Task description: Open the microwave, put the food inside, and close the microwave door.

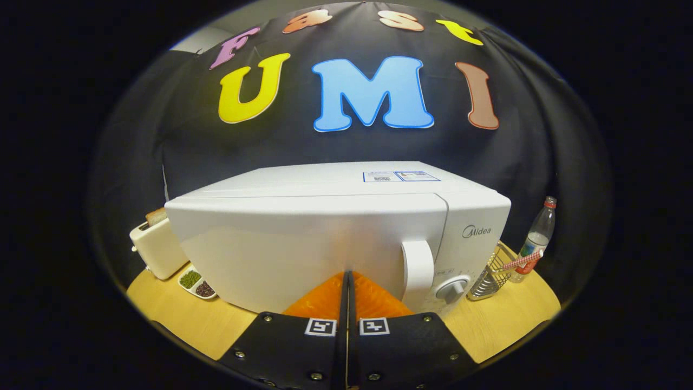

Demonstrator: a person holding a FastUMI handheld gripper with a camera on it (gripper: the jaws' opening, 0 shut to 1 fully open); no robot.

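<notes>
A white microwave stands on the wooden table right in front of me, its door closed and flush with the body. The door's white vertical handle is just right of my fingers, and a round dial sits on the control panel beyond it. My gripper is shut, its two fingers pressed together with nothing between them, their tips up against the lower middle of the door.
Left of the microwave stands a cream toaster with a slice of bread in it, and a small white dish of dark and green bits. To the right are a wire rack and a plastic bottle. The wooden table shows on both sides.
</notes>
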